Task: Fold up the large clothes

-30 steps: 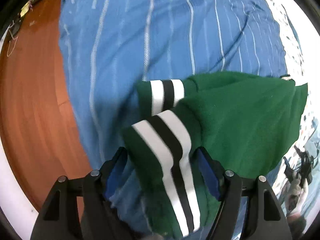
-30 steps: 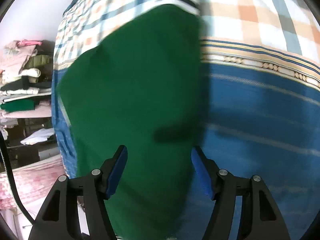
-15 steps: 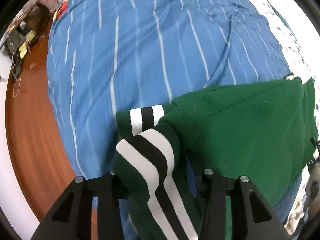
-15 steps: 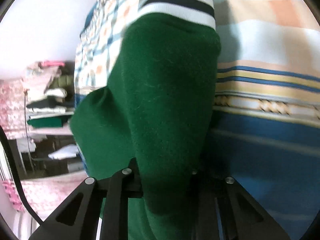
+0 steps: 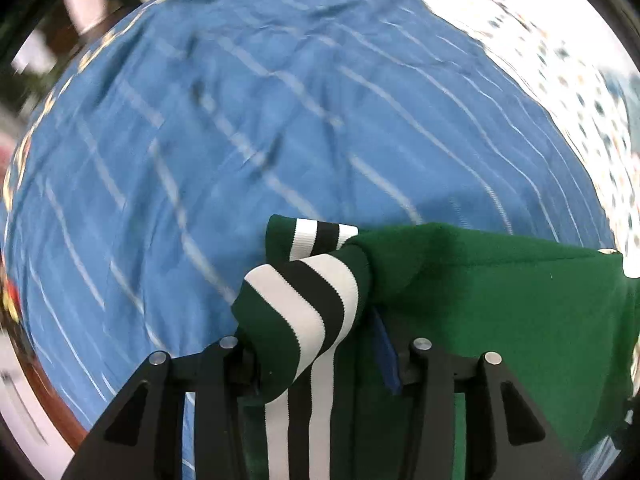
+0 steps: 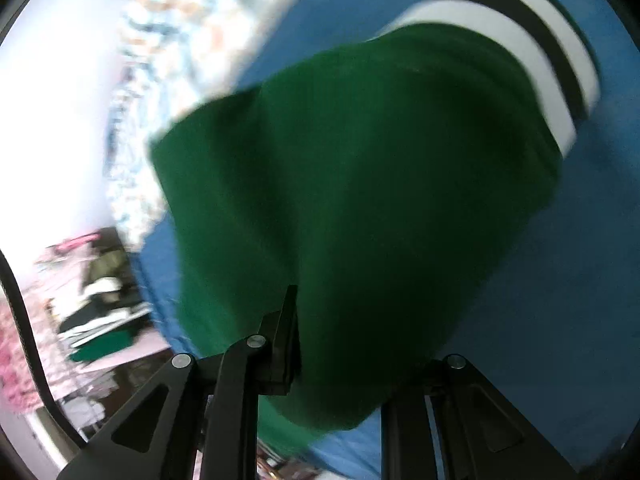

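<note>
Blue bedding with thin white lines (image 5: pixel 248 128) covers the bed and fills most of the left wrist view. On it, low and to the right, is a big green sweater (image 5: pixel 500 300). Its sleeve ends have black and white stripes.

One striped cuff (image 5: pixel 304 304) sits between the fingers of the left gripper (image 5: pixel 316 356). The fingers are pressed in on the cuff and pinch it tight. A second striped cuff (image 5: pixel 316 236) lies just behind it on the bedding.

From the right wrist view, the green sweater (image 6: pixel 360 200) hangs in a thick bunch in front of the camera. The right gripper (image 6: pixel 360 364) is closed on this bunch of green cloth. A striped cuff (image 6: pixel 532 52) shows at the top right. This view is blurry. Far off on the left is a pile of folded clothes (image 6: pixel 100 312).
</note>
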Demonstrator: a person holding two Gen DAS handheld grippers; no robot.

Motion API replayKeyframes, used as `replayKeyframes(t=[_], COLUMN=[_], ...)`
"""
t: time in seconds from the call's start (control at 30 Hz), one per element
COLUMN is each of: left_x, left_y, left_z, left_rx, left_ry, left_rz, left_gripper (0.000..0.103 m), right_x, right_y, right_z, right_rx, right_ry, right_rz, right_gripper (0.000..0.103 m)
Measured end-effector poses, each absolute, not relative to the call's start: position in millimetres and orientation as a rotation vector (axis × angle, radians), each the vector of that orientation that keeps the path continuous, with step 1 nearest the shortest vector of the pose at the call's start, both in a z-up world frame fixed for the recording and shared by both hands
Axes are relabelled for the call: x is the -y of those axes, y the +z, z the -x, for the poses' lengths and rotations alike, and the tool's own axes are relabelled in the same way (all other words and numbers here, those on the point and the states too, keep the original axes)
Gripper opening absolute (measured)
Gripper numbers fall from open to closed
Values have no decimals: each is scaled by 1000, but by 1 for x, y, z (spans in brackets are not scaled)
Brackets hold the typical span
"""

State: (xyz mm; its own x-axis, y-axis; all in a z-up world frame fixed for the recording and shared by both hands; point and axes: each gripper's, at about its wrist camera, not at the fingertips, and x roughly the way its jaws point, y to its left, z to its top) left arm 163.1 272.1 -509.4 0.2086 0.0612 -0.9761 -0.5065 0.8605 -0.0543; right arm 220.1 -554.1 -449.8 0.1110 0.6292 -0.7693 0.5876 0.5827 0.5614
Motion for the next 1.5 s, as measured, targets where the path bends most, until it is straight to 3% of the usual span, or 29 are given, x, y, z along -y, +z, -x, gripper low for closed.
replayKeyframes(t=[0.13, 0.2, 0.23, 0.27, 0.43, 0.6, 0.7, 0.77, 0.8, 0.87, 0.93, 1.07, 1.1, 1.13, 1.17, 1.2, 1.37, 1.5], left_x=[-274, -275, -276, -273, -273, -285, -294, -291, -285, -273, -264, -261, -261, -262, -264, -265, -263, -265], left_y=[-474, -455, -448, -448, -460, -496, -518, -517, -513, -504, -495, -483, -481, -477, -474, -473, -465, -500], left_z=[-144, -123, -114, -115, -108, -141, -144, -146, -148, -150, -151, -153, -154, -154, -154, -158, -180, -216], left_rx=[-1246, -1202, -1176, -1149, -1153, -1220, -1249, -1220, -1217, -1199, -1188, -1175, -1172, -1170, -1165, -1159, -1141, -1232], left_ry=[399, 418, 434, 449, 514, 550, 553, 536, 539, 543, 539, 534, 530, 528, 524, 523, 467, 447], left_rz=[489, 533, 551, 566, 596, 542, 585, 593, 555, 474, 424, 397, 401, 404, 408, 409, 409, 376], left_gripper=[43, 63, 82, 88, 88, 88, 86, 62, 60, 41, 31, 26, 26, 26, 25, 25, 25, 29], right_x=[567, 563, 562, 559, 555, 551, 536, 522, 511, 493, 476, 438, 432, 423, 418, 415, 430, 460], right_y=[-473, -472, -467, -462, -418, -373, -352, -353, -353, -356, -365, -397, -407, -418, -424, -427, -408, -409], right_z=[-193, -199, -201, -203, -198, -213, -240, -273, -291, -333, -377, -446, -457, -464, -467, -466, -460, -453], right_rx=[-1649, -1670, -1670, -1666, -1600, -1520, -1444, -1421, -1408, -1366, -1341, -1406, -1448, -1508, -1536, -1533, -1446, -1441], right_ry=[-33, -30, -22, -12, 33, 68, 113, 147, 169, 217, 267, 409, 442, 460, 475, 458, 379, 266], right_rz=[-1056, -1009, -979, -942, -696, -419, -314, -279, -268, -223, -161, -99, -94, -94, -110, -103, -233, -280], right_gripper=[37, 44, 46, 49, 66, 66, 68, 72, 72, 77, 77, 77, 77, 63, 17, 9, 8, 8])
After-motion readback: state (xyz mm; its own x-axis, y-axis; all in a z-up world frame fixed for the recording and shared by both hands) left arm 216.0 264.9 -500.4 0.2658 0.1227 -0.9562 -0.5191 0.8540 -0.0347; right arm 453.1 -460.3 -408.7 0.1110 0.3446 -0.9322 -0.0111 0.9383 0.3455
